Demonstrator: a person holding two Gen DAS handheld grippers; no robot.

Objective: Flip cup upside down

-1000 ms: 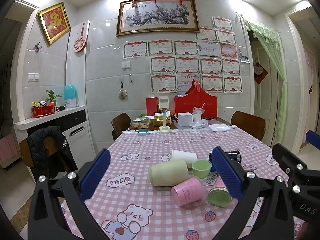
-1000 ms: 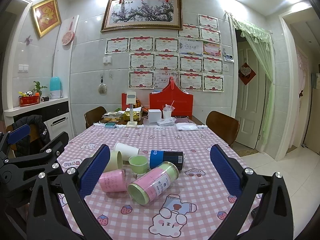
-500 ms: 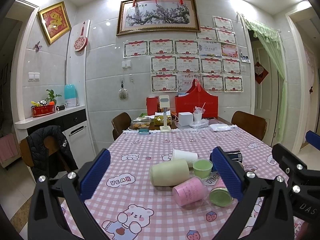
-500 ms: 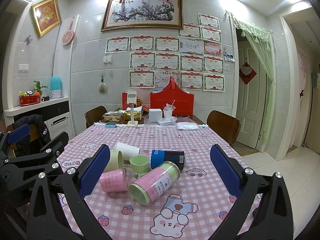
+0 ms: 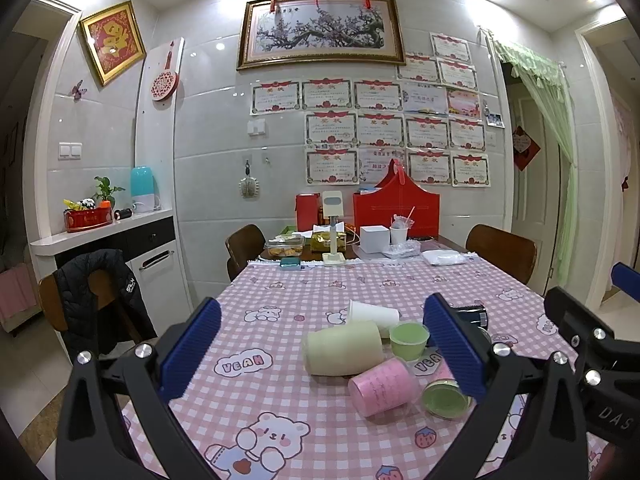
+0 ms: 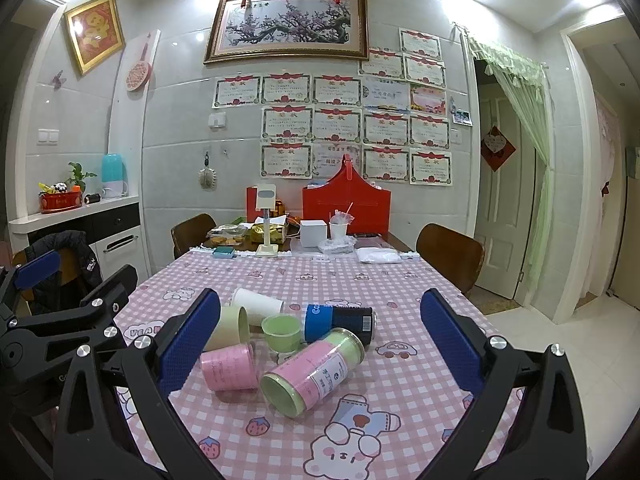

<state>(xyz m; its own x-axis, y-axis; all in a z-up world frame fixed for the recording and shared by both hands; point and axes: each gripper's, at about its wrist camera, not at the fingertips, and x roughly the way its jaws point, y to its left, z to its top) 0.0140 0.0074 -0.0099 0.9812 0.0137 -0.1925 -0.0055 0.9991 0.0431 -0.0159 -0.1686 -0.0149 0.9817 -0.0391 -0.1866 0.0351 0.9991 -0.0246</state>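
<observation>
Several cups lie in a cluster on the pink checked tablecloth. A small green cup stands upright, mouth up. On their sides lie a cream cup, a pink cup, a white paper cup, a pink-and-green jar and a blue-and-black can. My left gripper is open and empty, above the table short of the cluster. My right gripper is open and empty, likewise held back from the cups.
The table's far end holds a red box, a white box, a phone stand and food containers. Brown chairs stand at the far sides. A chair with a black jacket stands at left by a counter.
Both grippers have stayed almost still; the view has shifted very slightly. The cups have not moved.
</observation>
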